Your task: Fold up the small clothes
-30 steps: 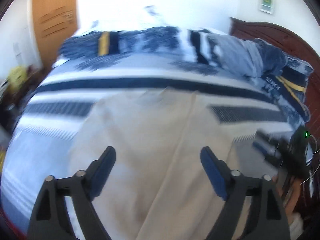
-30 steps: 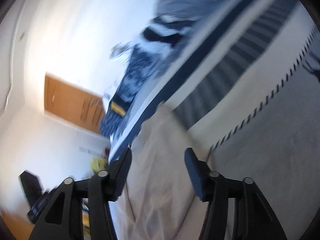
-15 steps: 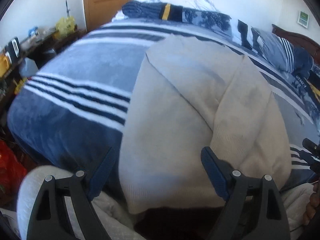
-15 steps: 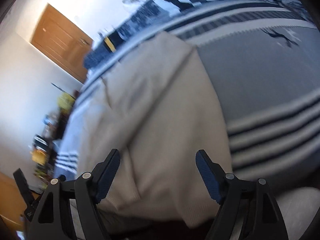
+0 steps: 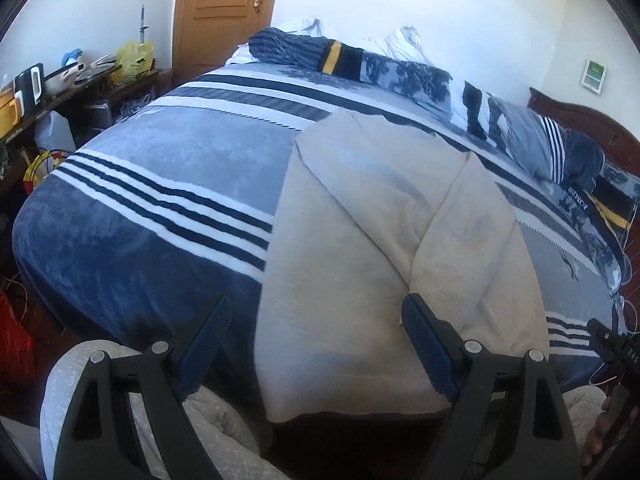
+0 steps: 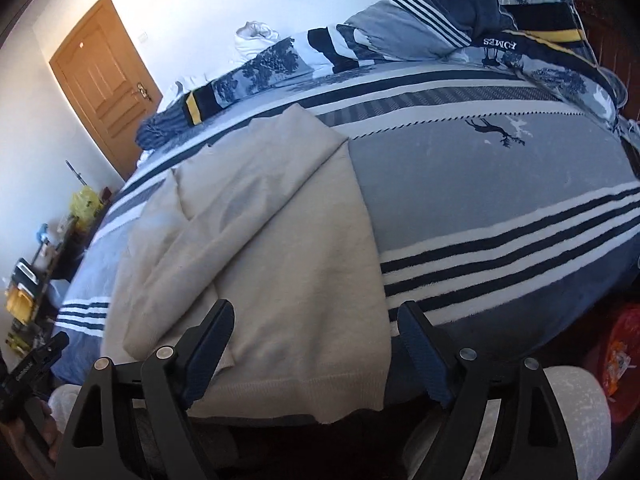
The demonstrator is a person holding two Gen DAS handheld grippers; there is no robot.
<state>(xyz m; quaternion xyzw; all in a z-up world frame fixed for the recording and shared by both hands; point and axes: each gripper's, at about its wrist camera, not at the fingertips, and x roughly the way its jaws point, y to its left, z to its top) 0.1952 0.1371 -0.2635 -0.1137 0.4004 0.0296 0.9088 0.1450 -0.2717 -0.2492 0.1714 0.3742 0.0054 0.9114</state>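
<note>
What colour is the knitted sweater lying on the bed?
Plain cream knitted sweater with no pattern, seen best in the left wrist view.

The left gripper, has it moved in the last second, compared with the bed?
Yes. The left gripper has pulled back toward the bed's near edge: the cream sweater's hem and blanket edge now show, where only mid-bed showed a second ago.

The bed [image 5: 168, 184] is covered by a blue-grey blanket [image 6: 500, 184] with navy and white stripes. A cream sweater [image 5: 360, 264] lies flat on it, sleeves folded inward, its hem hanging over the near edge. Along the far side rests a rolled navy patterned duvet [image 5: 384, 68], with striped pillows [image 6: 420, 32] by the dark wooden headboard [image 5: 592, 128].
</note>
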